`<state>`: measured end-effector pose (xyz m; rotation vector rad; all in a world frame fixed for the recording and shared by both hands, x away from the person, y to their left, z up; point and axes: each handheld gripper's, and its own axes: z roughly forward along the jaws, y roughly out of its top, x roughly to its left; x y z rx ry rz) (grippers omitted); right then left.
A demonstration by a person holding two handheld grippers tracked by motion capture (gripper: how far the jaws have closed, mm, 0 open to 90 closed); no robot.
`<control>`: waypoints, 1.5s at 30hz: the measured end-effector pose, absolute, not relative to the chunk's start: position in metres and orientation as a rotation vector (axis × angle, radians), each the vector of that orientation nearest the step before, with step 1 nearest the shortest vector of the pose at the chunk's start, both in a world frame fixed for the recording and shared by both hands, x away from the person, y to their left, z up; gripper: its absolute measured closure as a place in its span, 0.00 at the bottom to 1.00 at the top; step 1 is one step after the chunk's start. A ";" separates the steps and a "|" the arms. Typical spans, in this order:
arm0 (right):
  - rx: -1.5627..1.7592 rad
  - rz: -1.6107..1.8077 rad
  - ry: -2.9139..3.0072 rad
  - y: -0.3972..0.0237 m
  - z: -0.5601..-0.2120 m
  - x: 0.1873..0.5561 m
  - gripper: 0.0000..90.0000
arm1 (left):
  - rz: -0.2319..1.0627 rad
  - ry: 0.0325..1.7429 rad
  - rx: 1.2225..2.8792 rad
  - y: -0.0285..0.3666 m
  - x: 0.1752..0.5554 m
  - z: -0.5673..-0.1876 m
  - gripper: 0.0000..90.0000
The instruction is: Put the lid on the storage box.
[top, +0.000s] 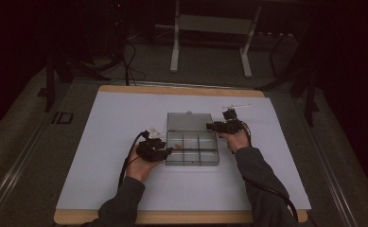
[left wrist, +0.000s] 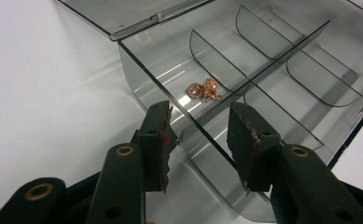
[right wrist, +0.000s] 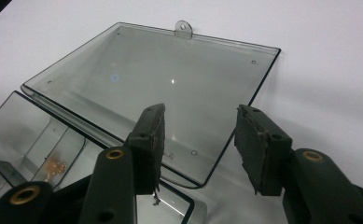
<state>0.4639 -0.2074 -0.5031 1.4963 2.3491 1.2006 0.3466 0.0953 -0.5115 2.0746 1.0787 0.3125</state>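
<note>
A smoky clear compartment box [top: 192, 161] lies open mid-table, its lid [top: 189, 121] flat on the far side. A small copper-coloured trinket [left wrist: 203, 90] rests in a compartment near the box's left end, and I see it again as the trinket [right wrist: 54, 166] in the right gripper view. My left gripper [left wrist: 200, 116] is open at the box's left front corner, its jaws straddling the box wall [left wrist: 142, 79] without pressing it. My right gripper [right wrist: 201, 116] is open with nothing between its jaws, just over the right edge of the lid [right wrist: 170, 79].
A white sheet [top: 125, 118] covers the wooden table. Cables trail from both grippers toward the near edge. A metal stand [top: 210, 28] and dark cables occupy the floor beyond the table. The box's other compartments [left wrist: 310, 70] hold nothing.
</note>
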 end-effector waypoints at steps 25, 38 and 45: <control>1.624 1.150 2.403 -0.205 -0.505 0.473 0.52 | 0.317 1.076 2.102 0.094 0.347 -0.511 0.66; 1.697 1.151 2.444 -0.208 -0.506 0.482 0.51 | 0.319 1.076 2.114 0.093 0.347 -0.511 0.65; 1.727 1.161 2.455 -0.209 -0.507 0.485 0.50 | 0.320 1.077 2.116 0.093 0.347 -0.511 0.65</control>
